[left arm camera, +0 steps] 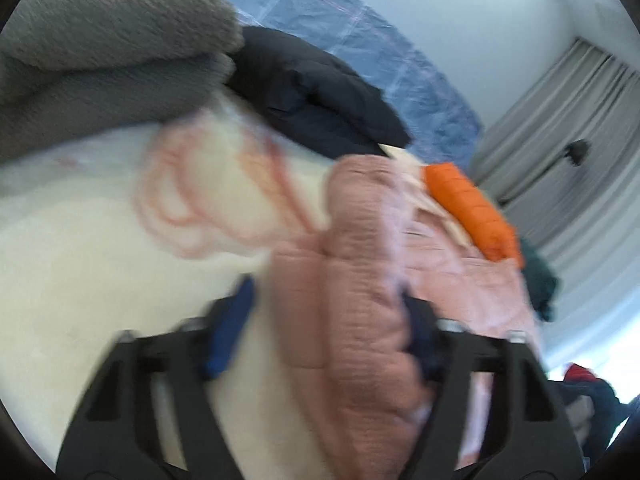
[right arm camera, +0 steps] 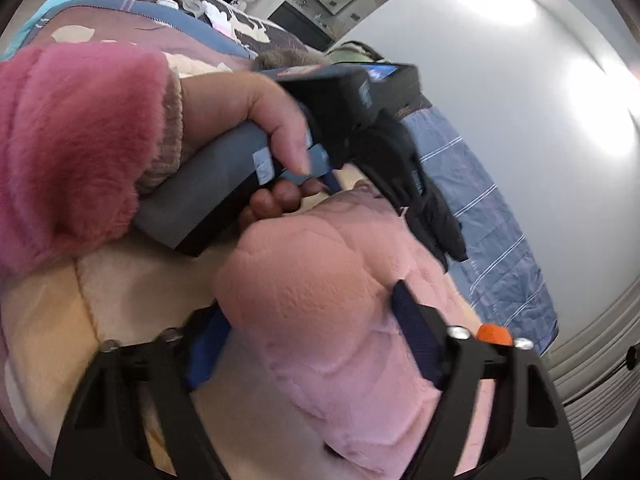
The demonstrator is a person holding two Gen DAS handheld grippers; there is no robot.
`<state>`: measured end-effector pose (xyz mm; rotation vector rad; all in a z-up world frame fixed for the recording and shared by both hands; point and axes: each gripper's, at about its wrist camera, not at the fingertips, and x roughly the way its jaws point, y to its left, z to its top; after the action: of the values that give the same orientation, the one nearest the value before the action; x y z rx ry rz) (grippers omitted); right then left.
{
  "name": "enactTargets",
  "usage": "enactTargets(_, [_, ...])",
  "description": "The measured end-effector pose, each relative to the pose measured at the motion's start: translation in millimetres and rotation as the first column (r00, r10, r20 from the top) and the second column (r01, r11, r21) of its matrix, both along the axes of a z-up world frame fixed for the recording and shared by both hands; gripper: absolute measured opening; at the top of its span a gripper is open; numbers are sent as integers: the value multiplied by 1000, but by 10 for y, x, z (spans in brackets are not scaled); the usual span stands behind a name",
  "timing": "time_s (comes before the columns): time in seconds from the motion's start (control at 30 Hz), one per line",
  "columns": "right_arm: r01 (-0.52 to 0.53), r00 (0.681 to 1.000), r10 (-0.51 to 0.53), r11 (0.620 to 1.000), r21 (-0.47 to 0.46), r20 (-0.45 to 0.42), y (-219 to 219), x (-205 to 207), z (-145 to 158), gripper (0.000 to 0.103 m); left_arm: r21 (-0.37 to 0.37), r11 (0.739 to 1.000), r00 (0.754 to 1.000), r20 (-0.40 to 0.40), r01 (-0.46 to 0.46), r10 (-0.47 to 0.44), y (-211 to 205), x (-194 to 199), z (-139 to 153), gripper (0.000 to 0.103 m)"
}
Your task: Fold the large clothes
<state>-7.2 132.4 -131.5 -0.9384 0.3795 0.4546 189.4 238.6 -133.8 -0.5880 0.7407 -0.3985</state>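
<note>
Across a cream padded bed cover [left arm camera: 80,240] printed with faint red loops lies the pink quilted jacket [left arm camera: 360,300], a thick fold of it bulging up between both pairs of jaws. The left gripper [left arm camera: 328,320] is partly open: its right blue pad is sunk into the pink fold, while its left pad stands clear of the cloth over the cream cover. The right gripper [right arm camera: 308,344] is also partly open around a puffed ridge of the same jacket, its right pad pressing into the fabric; whether the left pad touches it I cannot tell.

Seen from the right wrist, the person's left hand [right arm camera: 240,120], in a fluffy pink sleeve [right arm camera: 68,140], holds the left gripper's grey handle.

Around the jacket on the bed lie other clothes: a grey fleece [left arm camera: 100,40], a black padded coat [left arm camera: 312,92], an orange quilted piece [left arm camera: 472,208] and something dark green [left arm camera: 540,276]. A blue checked sheet [left arm camera: 400,60] runs along the plain pale wall [left arm camera: 460,0], and grey curtains [left arm camera: 560,140] hang at the far right.
</note>
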Motion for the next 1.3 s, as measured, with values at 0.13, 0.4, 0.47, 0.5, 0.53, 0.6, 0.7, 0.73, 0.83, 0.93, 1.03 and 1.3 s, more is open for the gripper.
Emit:
enactTargets(0.13, [28, 999, -26, 997, 69, -30, -82, -6, 91, 39, 5, 1000, 1000, 3, -2, 2, -22, 18, 2, 50])
enactTargets(0.4, [123, 973, -43, 927, 354, -227, -392, 136, 420, 30, -43, 999, 999, 16, -33, 34, 33, -56, 59, 39])
enactTargets(0.47, [147, 964, -34, 895, 422, -262, -502, 164, 529, 29, -66, 997, 999, 21, -44, 46, 41, -85, 141, 36])
enactTargets(0.5, [160, 959, -26, 871, 464, -282, -580, 174, 607, 29, -66, 997, 999, 27, -45, 47, 30, -87, 187, 36])
enactTargets(0.53, [169, 955, -16, 850, 498, -296, -621, 191, 673, 28, -60, 997, 998, 37, -44, 46, 6, -97, 257, 35])
enactTargets(0.6, [174, 953, -1, 821, 544, -303, -750, 155, 766, 28, -30, 999, 996, 76, -34, 36, -84, -134, 483, 35])
enactTargets(0.7, [174, 957, 15, 767, 618, -288, -959, 105, 966, 28, 27, 1000, 991, 132, -14, 10, -276, -173, 878, 35])
enactTargets(0.73, [175, 960, 17, 745, 643, -280, -1057, 85, 1035, 28, 38, 999, 990, 142, -8, 2, -335, -175, 973, 35])
enactTargets(0.83, [196, 962, 17, 650, 734, -273, -1409, 54, 1234, 28, 87, 996, 984, 176, 25, -40, -642, -180, 1318, 35])
enactTargets(0.93, [234, 958, 9, 550, 802, -286, -1825, 41, 1370, 27, 160, 985, 973, 210, 59, -92, -1095, -156, 1618, 36])
enactTargets(1.03, [273, 954, -14, 458, 846, -300, -2283, 8, 1435, 27, 248, 964, 959, 232, 100, -159, -1659, -99, 1872, 36])
enactTargets(1.3, [370, 929, -95, 243, 897, -358, -3367, -126, 1251, 26, 502, 844, 909, 236, 188, -342, -3286, -29, 2041, 36])
